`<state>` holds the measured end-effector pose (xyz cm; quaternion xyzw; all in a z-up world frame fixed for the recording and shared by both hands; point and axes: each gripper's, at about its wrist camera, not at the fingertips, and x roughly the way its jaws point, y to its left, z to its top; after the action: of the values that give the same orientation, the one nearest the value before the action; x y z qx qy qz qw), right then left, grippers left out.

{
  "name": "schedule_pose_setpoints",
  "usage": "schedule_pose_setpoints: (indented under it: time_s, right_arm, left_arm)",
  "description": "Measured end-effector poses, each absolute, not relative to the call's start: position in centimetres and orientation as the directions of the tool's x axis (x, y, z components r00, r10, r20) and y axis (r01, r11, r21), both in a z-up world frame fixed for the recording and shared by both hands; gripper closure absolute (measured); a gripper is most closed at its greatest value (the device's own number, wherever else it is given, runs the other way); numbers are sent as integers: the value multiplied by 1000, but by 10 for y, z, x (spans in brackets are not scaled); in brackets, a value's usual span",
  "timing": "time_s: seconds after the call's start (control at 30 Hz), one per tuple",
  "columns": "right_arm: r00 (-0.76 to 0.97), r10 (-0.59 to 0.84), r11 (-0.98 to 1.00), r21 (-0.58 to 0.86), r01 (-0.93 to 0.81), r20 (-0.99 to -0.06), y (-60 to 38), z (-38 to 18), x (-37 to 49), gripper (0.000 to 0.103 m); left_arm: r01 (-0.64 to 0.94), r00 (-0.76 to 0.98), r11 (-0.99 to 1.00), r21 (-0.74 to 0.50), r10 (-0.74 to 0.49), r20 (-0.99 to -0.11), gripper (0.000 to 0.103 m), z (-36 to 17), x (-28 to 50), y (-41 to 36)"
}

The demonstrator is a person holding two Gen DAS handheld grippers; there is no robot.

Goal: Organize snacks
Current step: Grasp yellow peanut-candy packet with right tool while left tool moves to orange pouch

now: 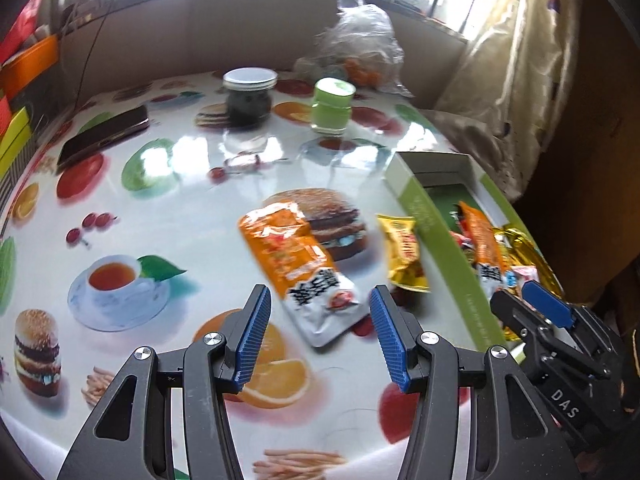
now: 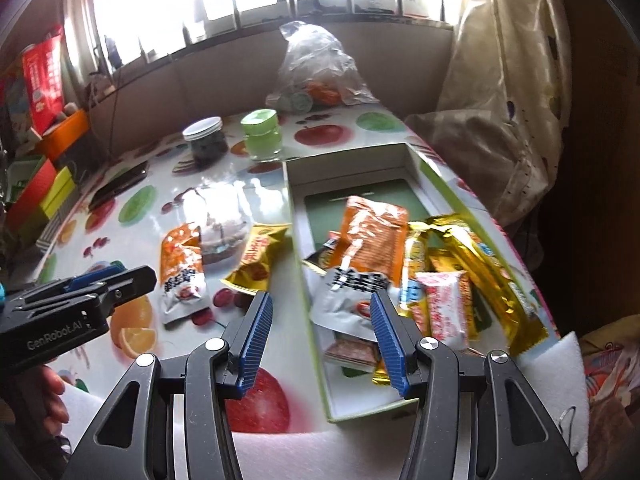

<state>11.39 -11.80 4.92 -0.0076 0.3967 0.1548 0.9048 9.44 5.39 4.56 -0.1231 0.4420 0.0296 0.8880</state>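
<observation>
An orange and white snack packet (image 1: 298, 268) lies flat on the fruit-print table, with a small yellow packet (image 1: 404, 254) to its right beside the box wall. My left gripper (image 1: 320, 300) is open and empty, its fingers either side of the orange packet's near end, just above it. A long green-walled box (image 2: 308, 280) holds several packets, among them another orange and white packet (image 2: 368, 252) and gold bars (image 2: 480, 264). My right gripper (image 2: 320, 304) is open and empty over the box's near left wall. Both loose packets also show in the right wrist view, orange (image 2: 182, 272) and yellow (image 2: 254, 258).
At the back of the table stand a dark jar with a white lid (image 1: 248, 96), a green jar (image 1: 332, 106) and a clear plastic bag (image 1: 360, 44). A dark phone (image 1: 104, 136) lies at the left. Coloured boxes (image 2: 48, 196) stack at the left edge. A curtain (image 2: 504, 92) hangs at the right.
</observation>
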Motion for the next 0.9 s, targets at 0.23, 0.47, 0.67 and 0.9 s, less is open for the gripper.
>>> schedule_pose_setpoints:
  time_s: [0.23,0.47,0.67,0.9]
  right_arm:
    - [628,300,940,107,-325,-718,-97,50,123,53]
    - [592,340,923,139,-358,-731,-78,43,138,53]
    - [576,349,914,134,-383,-739,-62,39,147,53]
    - [555,349,910,130,-395,-756,-48,31,160,53]
  left_arm:
    - [-200,595,958,-205,-47,-802,50,35,93,71]
    - [-233,582,950,-209,-36,-813,50,27,93,82]
    - [-250,579,944,-216,-33,-814,50,25,93,89]
    - [-261,573,939,-225,-37,-819,50,21,93,94]
